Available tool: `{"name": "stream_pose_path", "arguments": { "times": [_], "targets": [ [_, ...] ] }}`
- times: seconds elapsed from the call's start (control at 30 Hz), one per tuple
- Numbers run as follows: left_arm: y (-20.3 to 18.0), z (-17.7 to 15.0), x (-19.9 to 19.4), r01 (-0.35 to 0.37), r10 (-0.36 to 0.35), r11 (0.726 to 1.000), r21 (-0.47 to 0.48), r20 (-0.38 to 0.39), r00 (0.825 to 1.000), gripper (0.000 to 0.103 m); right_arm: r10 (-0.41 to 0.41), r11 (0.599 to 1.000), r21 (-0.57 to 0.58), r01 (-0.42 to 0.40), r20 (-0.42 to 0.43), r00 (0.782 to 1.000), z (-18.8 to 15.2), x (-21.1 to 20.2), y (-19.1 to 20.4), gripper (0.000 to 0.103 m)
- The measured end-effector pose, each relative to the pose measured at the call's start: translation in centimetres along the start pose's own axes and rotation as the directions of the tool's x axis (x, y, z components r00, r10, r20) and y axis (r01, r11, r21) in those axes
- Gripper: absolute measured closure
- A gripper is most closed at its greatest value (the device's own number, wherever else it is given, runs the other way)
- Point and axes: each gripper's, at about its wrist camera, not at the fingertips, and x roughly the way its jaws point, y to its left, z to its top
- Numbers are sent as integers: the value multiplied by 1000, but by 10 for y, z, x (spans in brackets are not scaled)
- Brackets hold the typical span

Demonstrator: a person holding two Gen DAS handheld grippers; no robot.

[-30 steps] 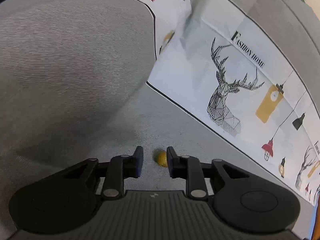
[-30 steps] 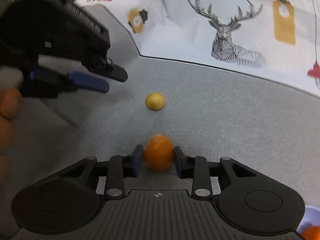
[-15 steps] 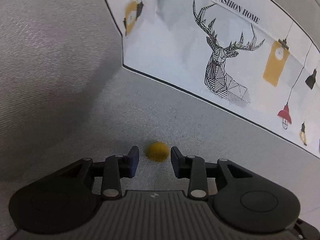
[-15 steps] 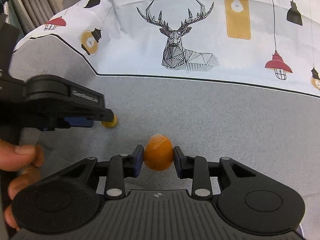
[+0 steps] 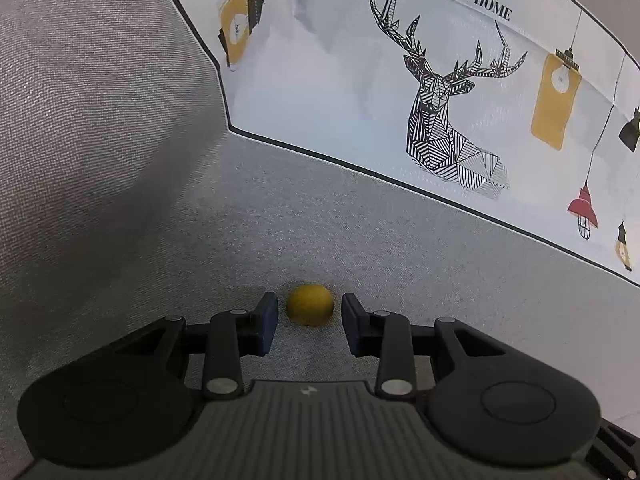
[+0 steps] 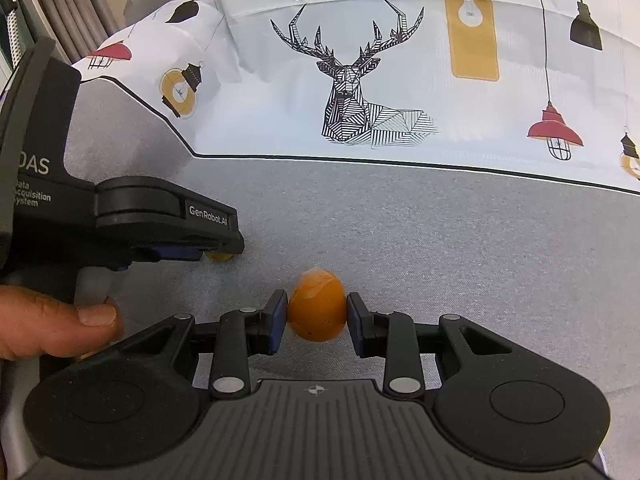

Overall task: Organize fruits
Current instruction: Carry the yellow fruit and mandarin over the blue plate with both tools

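Observation:
A small yellow fruit [image 5: 310,305] lies on the grey sofa seat between the fingertips of my left gripper [image 5: 309,314], which is open with gaps on both sides. In the right wrist view the left gripper's body [image 6: 168,220] covers most of that fruit [image 6: 219,257]. My right gripper [image 6: 317,316] is shut on an orange fruit [image 6: 317,310], its pads pressing both sides, just over the seat.
A white cushion [image 6: 380,72] printed with a deer and lamps leans along the back of the seat. A grey sofa armrest [image 5: 88,120] rises on the left. The person's hand [image 6: 52,328] holds the left gripper's handle.
The left gripper has come down to the yellow fruit and now straddles it. The right gripper still holds the orange fruit and has turned its view toward the cushion.

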Motion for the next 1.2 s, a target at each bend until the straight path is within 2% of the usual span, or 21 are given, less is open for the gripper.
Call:
{"name": "stream_pose_path", "arguments": {
  "times": [0.23, 0.3, 0.4, 0.5, 0.6, 0.7, 0.8, 0.87, 1.0, 1.07, 1.13, 1.2],
  "targets": [
    [-4, 0, 4, -15, 15, 1000, 20, -9, 1000, 66, -5, 1000, 9, 5, -2, 1000, -1, 1, 0, 69],
    [-7, 0, 6, -19, 19, 999, 31, -13, 1000, 74, -6, 1000, 15, 6, 1, 1000, -1, 0, -1, 69],
    [-8, -1, 5, -25, 25, 999, 35, -5, 1000, 75, -14, 999, 33, 14, 11, 1000, -1, -4, -2, 69],
    [-7, -4, -5, -16, 15, 999, 28, 20, 1000, 75, 27, 998, 56, -29, 31, 999, 0, -14, -7, 69],
    [-6, -9, -24, 3, -4, 1000, 16, 57, 998, 75, -2, 999, 39, -2, 102, 995, 5, -40, -12, 69],
    [-11, -18, -47, 36, -37, 999, 16, 92, 995, 75, -22, 997, 74, 10, 159, 987, 7, -74, -27, 69],
    [-33, -29, -71, 67, -79, 992, 105, 116, 990, 75, -43, 998, 62, 29, 230, 972, -2, -122, -45, 69],
    [-45, -39, -96, 99, -122, 983, 157, 145, 982, 75, -70, 996, 74, 53, 257, 964, -13, -154, -64, 69],
    [-59, -74, -148, 232, -272, 948, 218, 173, 947, 75, -109, 984, 164, 66, 269, 957, -45, -200, -100, 69],
    [-61, -100, -163, 306, -344, 923, 233, 143, 928, 75, -119, 978, 196, 70, 250, 961, -67, -207, -108, 69],
    [-66, -129, -168, 375, -402, 897, 236, 77, 912, 75, -107, 974, 218, 58, 218, 970, -88, -205, -110, 69],
    [-71, -160, -171, 408, -427, 875, 260, 18, 904, 75, -83, 966, 256, 34, 183, 980, -104, -199, -116, 69]
  ]
}}
